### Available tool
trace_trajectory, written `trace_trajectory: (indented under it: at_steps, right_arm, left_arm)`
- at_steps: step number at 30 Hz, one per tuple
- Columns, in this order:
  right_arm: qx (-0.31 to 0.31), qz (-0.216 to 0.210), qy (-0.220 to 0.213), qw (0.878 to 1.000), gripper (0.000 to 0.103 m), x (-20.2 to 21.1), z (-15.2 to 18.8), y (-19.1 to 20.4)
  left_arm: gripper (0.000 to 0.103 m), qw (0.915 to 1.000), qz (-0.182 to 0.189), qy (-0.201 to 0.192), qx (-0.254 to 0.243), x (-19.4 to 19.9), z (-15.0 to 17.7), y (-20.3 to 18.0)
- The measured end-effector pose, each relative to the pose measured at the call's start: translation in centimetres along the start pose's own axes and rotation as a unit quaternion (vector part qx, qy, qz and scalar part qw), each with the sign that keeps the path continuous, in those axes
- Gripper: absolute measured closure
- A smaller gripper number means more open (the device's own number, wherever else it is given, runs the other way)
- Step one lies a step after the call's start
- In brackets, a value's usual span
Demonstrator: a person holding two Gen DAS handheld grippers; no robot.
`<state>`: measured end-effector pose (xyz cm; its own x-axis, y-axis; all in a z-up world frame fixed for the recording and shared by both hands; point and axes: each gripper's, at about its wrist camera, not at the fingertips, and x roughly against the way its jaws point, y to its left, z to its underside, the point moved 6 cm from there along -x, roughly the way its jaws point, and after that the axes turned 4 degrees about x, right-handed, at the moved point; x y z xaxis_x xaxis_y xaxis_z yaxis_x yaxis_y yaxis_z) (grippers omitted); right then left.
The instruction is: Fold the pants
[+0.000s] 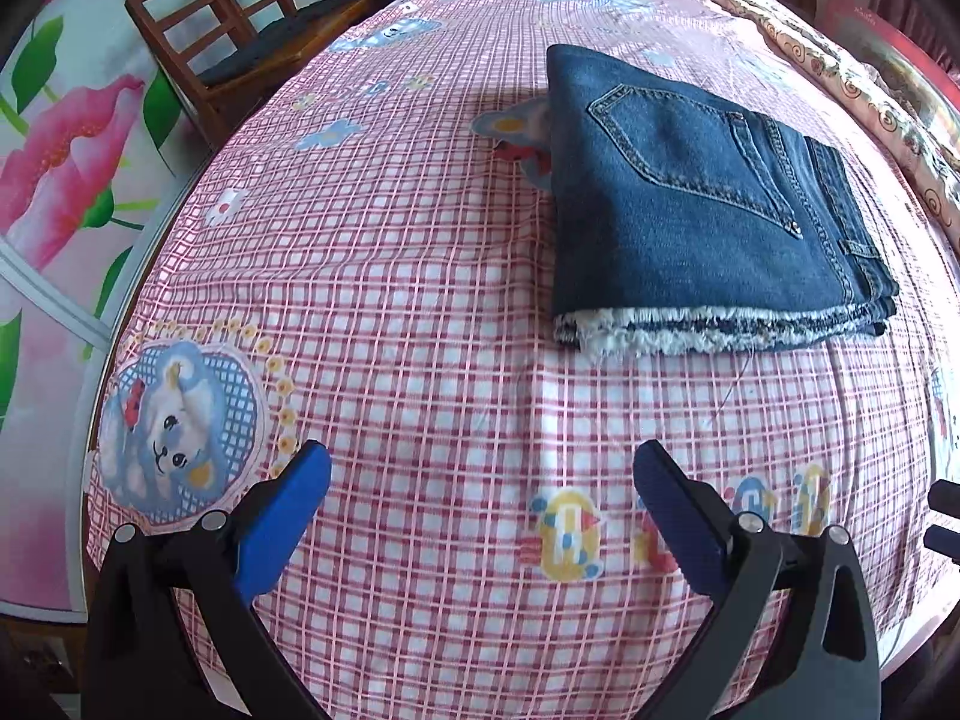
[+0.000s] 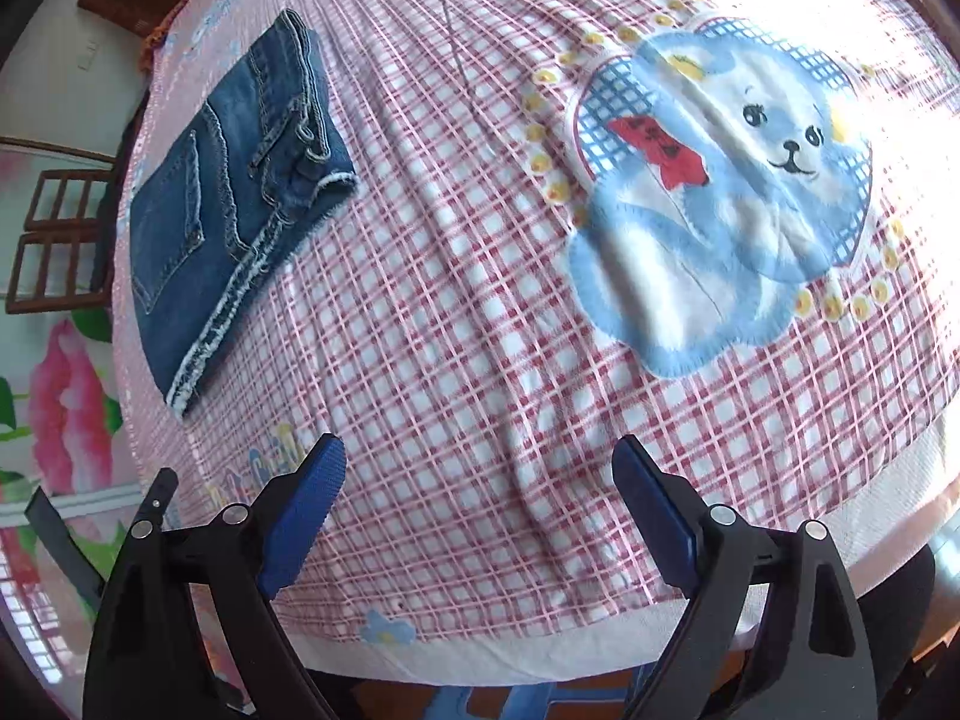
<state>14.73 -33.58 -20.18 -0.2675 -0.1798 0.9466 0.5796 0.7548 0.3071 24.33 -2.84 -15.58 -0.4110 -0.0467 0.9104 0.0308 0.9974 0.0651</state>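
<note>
Blue denim, folded into a compact rectangle, lying flat on the bed: the pants point(image 1: 708, 204) sit in the upper right of the left wrist view, back pocket facing up, frayed white hem edges stacked along the near side; same pants point(image 2: 228, 204) at the far left of the right wrist view, close to that edge of the bed, waistband and belt loops bunched on top; untouched by either tool, well apart from both. Left gripper point(image 1: 480, 480) spread wide, blue pads on black fingers, nothing between them but the pink-and-white checked sheet point(image 1: 420, 300) below; hovering short of the frayed hem. Right gripper point(image 2: 479, 474) likewise standing wide open, empty, angled down over bare sheet near the foot edge. Printed blue bear with a red bow point(image 2: 732, 192) large on the sheet ahead of the right gripper; a second bear patch point(image 1: 174, 426) just beside the left gripper's left finger. Off the bed, wooden chairs point(image 1: 240, 30) at the upper left of the left wrist view, in front of a wall panel with a big pink flower point(image 1: 66, 162); patterned bedding point(image 1: 870, 96) rolled along the far right side, beyond the pants.
</note>
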Motion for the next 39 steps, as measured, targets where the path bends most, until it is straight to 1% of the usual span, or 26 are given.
trace_trajectory:
  at_steps: [2,4,5,6,7,8,10,11,12,13,14,16,18,21,24,26,27,29,30,31,32,33,34,36,37,39]
  right_arm:
    - [0.008,0.009,-0.002,1.000,0.013,-0.1,1.4,-0.1]
    - [0.047,0.017,-0.015,0.999,0.013,0.2,2.4,0.8]
    - [0.074,0.037,-0.029,0.996,0.013,0.5,2.7,1.5]
    - [0.106,0.056,-0.056,0.991,0.013,1.0,2.9,2.2]
    - [0.136,0.074,-0.085,0.984,0.013,1.6,3.0,3.1]
    - [0.161,0.091,-0.109,0.977,0.013,2.2,3.3,3.9]
    - [0.199,0.104,-0.148,0.963,0.013,3.2,3.9,5.4]
    - [0.214,0.108,-0.172,0.956,0.013,3.9,4.1,6.0]
    - [0.230,0.112,-0.197,0.946,0.013,4.5,4.4,6.7]
    - [0.245,0.118,-0.220,0.937,0.013,5.1,3.9,7.3]
    - [0.259,0.123,-0.240,0.928,0.013,5.8,3.8,8.6]
    - [0.280,0.130,-0.283,0.908,0.013,7.6,3.9,9.1]
    - [0.292,0.134,-0.318,0.892,0.013,8.8,4.5,10.1]
    - [0.280,0.110,-0.347,0.888,0.013,10.6,4.7,11.4]
    - [0.268,0.098,-0.373,0.883,0.013,12.2,4.7,12.2]
    - [0.265,0.090,-0.386,0.879,0.013,13.1,4.9,12.6]
    - [0.262,0.089,-0.392,0.877,0.013,13.6,4.9,12.8]
    - [0.262,0.066,-0.411,0.871,0.013,14.6,5.3,13.4]
    - [0.263,0.073,-0.419,0.866,0.013,15.1,5.5,13.5]
    - [0.267,0.081,-0.426,0.861,0.013,15.4,5.6,13.7]
    - [0.272,0.083,-0.421,0.861,0.013,15.4,5.5,13.8]
    - [0.270,0.087,-0.416,0.864,0.013,15.5,5.5,13.8]
    - [0.263,0.089,-0.418,0.865,0.013,15.7,5.4,13.5]
    - [0.254,0.081,-0.430,0.863,0.013,16.4,5.5,13.2]
    - [0.252,0.080,-0.438,0.859,0.013,16.7,5.6,13.1]
    - [0.257,0.069,-0.463,0.845,0.013,17.3,6.2,13.0]
  left_arm:
    - [0.002,0.9999,-0.016,0.002,-0.007,0.4,1.3,0.4]
    - [0.002,0.9994,-0.026,-0.018,-0.015,1.6,2.3,0.4]
    - [0.002,0.9987,-0.032,-0.034,-0.020,2.4,2.6,0.3]
    - [0.002,0.9971,-0.038,-0.060,-0.025,3.4,2.8,0.2]
    - [0.002,0.9938,-0.040,-0.100,-0.030,4.7,2.9,0.0]
    - [0.002,0.9879,-0.049,-0.143,-0.036,6.1,3.0,-0.2]
    - [0.002,0.9688,-0.074,-0.231,-0.052,9.1,3.3,-0.8]
    - [0.002,0.9598,-0.077,-0.263,-0.059,10.2,3.5,-1.1]
    - [0.002,0.9529,-0.075,-0.287,-0.065,11.2,3.5,-1.4]
    - [0.002,0.9474,-0.070,-0.305,-0.068,12.1,3.7,-1.7]
    - [0.002,0.9433,-0.065,-0.318,-0.068,12.8,3.7,-1.9]
    - [0.002,0.9386,-0.057,-0.334,-0.063,13.9,3.7,-2.2]
    - [0.002,0.9394,-0.053,-0.335,-0.053,14.1,3.7,-2.0]
    - [0.002,0.9439,-0.036,-0.327,-0.023,14.5,3.7,-1.3]
    - [0.002,0.9420,-0.007,-0.335,0.016,15.1,3.7,-0.3]
    - [0.002,0.9368,0.013,-0.347,0.038,15.9,3.6,0.2]
    - [0.002,0.9333,0.014,-0.356,0.046,16.4,3.5,0.3]
    - [0.002,0.9246,0.030,-0.375,0.058,17.5,3.3,0.4]
    - [0.002,0.9193,0.039,-0.387,0.058,18.1,3.3,0.3]
    - [0.002,0.9151,0.039,-0.398,0.055,18.6,3.3,0.2]
    - [0.002,0.9141,0.036,-0.401,0.051,18.9,3.2,0.1]
    - [0.002,0.9162,0.032,-0.397,0.046,19.0,3.0,0.0]
    - [0.002,0.9158,0.024,-0.398,0.045,19.1,3.0,0.1]
    - [0.002,0.9125,0.031,-0.405,0.046,19.4,3.2,0.2]
    - [0.002,0.9110,0.039,-0.407,0.051,19.5,3.2,0.3]
    - [0.002,0.9036,0.058,-0.420,0.063,19.7,3.5,0.6]
